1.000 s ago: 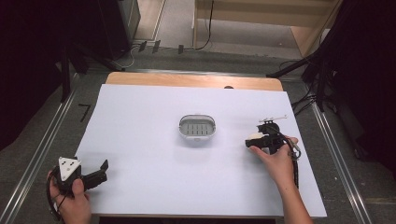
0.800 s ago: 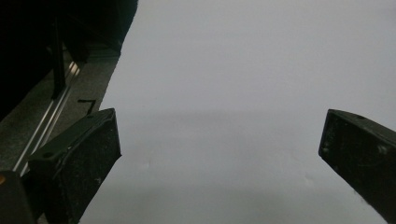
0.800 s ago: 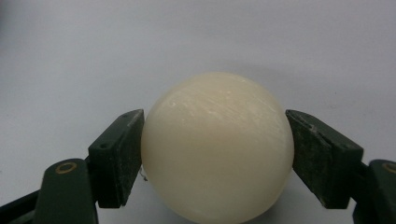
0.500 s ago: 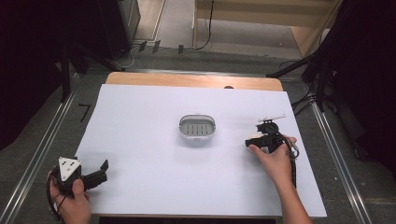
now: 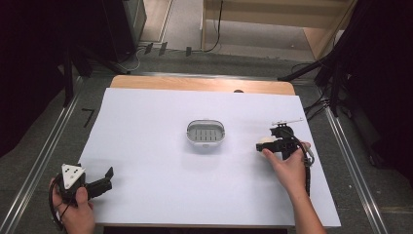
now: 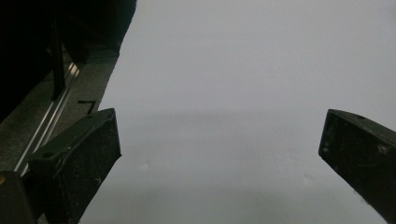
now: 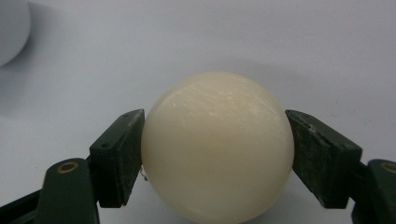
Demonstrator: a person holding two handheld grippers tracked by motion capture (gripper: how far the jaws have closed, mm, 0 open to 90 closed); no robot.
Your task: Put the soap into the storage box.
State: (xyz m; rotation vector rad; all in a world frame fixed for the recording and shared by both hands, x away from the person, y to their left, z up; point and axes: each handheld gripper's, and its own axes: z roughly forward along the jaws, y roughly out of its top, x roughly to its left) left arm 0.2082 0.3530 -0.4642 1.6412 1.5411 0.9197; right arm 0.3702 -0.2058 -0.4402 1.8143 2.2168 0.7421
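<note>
A cream, rounded bar of soap (image 7: 217,148) sits between the jaws of my right gripper (image 7: 215,156), whose pads press on both its sides. From above, that soap (image 5: 266,141) and right gripper (image 5: 266,144) rest on the white table sheet at the right, a hand behind them. A grey oval soap dish (image 5: 206,133) with a slotted floor stands at the table's middle, to the left of the soap. My left gripper (image 5: 107,178) lies at the near left corner, jaws wide apart over bare white sheet (image 6: 233,93) with nothing between them.
A thin metal piece (image 5: 286,121) lies on the sheet just beyond the right gripper. The white sheet (image 5: 160,107) covers a wooden table top; its bare strip (image 5: 195,84) is at the far edge. Metal rails (image 5: 44,151) run along both sides.
</note>
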